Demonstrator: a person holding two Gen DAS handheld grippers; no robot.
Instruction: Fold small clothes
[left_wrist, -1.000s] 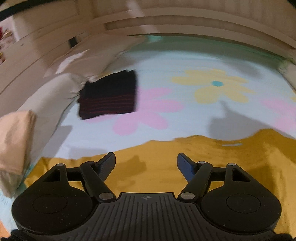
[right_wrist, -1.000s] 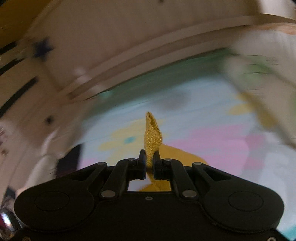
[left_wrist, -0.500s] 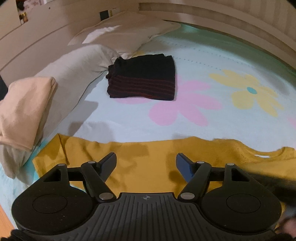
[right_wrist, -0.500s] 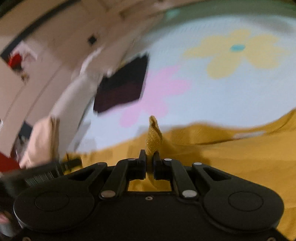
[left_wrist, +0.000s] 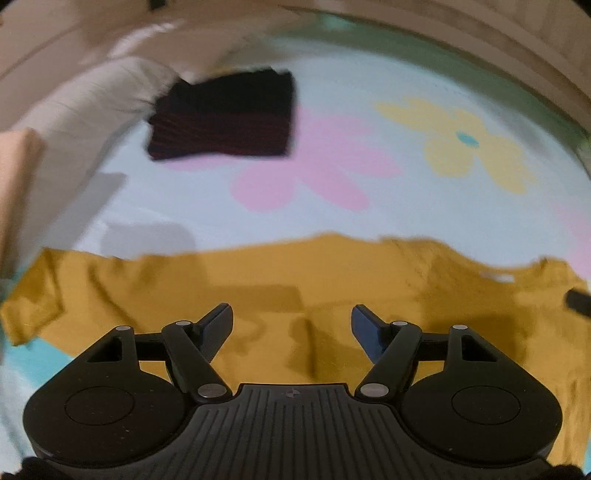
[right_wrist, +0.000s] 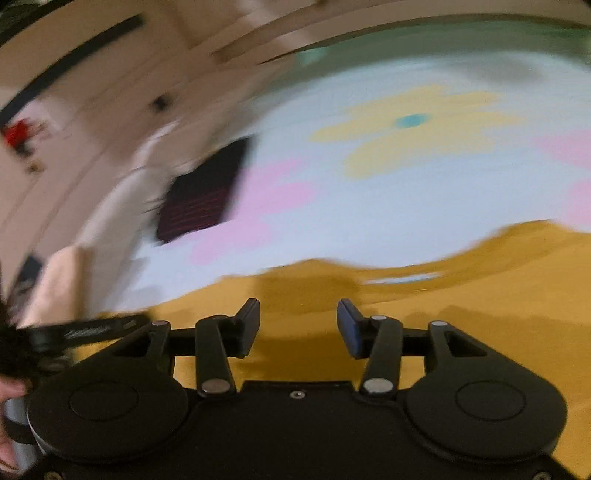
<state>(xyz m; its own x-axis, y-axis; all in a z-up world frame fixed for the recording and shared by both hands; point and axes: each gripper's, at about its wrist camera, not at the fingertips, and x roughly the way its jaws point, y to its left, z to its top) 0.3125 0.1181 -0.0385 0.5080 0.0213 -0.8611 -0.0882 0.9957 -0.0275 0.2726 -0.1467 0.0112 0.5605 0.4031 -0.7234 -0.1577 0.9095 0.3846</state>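
Where a pale pillow (left_wrist: 85, 107) edges the smooth flowered sheet (left_wrist: 406, 221), we see a dark folded ribbed garment (left_wrist: 225, 118) beside it. Nearer lies the mustard shirt (left_wrist: 295, 280), soft, creased, spread flat under both tools. Our left gripper (left_wrist: 291, 325) stands wide, empty. Our right gripper (right_wrist: 298, 325) has just been opening, nothing between its jaws.

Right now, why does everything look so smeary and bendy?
Right wrist view: heavy motion blur smears the flowered pale-blue bedsheet and mustard-yellow cotton shirt. Left wrist view: milder blur on the folded black red-striped garment; the fisheye lens curves everything.
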